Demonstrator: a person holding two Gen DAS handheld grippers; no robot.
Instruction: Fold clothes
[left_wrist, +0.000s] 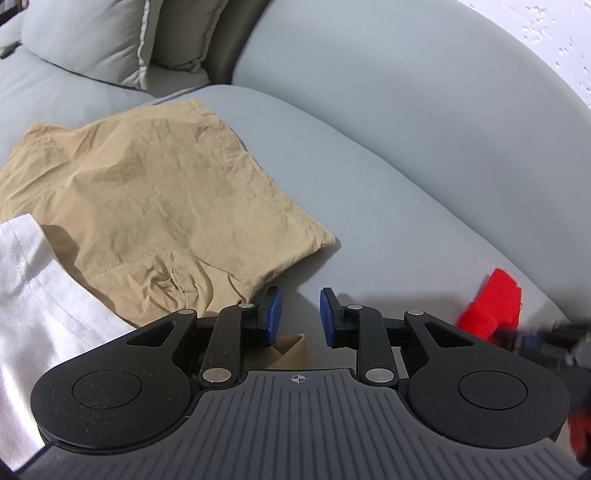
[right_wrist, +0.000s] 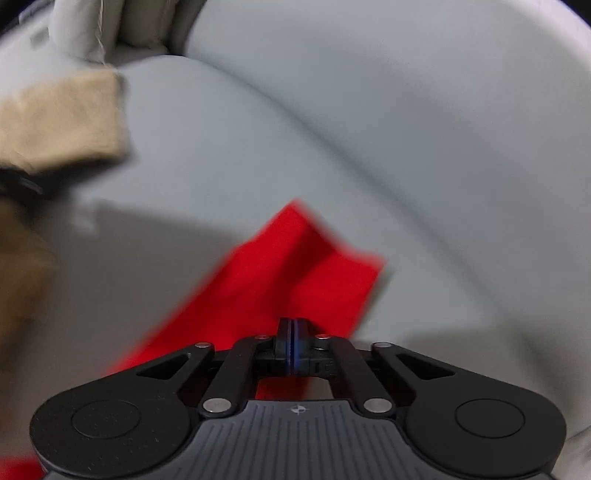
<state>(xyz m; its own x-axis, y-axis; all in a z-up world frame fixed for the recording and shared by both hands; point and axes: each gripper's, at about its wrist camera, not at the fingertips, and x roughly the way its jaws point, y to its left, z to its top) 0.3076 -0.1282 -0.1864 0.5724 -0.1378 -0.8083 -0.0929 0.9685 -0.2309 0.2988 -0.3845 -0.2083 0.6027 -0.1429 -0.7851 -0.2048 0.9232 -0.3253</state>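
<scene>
Crumpled tan shorts (left_wrist: 155, 206) lie on the grey sofa seat (left_wrist: 388, 229), with a white garment (left_wrist: 33, 295) overlapping their near left edge. My left gripper (left_wrist: 300, 314) hovers open just off the shorts' near right corner, with nothing between its blue pads (left_wrist: 274, 314). A red cloth (right_wrist: 295, 266) stretches across the seat under my right gripper (right_wrist: 294, 325), whose pads are pressed together on the cloth's fold. In the left wrist view the red cloth (left_wrist: 491, 310) shows at the right, with the blurred right gripper (left_wrist: 535, 339) on it. The right wrist view is motion-blurred; the tan shorts (right_wrist: 62, 118) sit at its far left.
The sofa's rounded backrest (left_wrist: 406, 74) curves behind the seat. Grey cushions (left_wrist: 92, 33) lean at the back left. Bare seat fabric lies between the shorts and the red cloth. A white wall (left_wrist: 554, 33) shows at the top right.
</scene>
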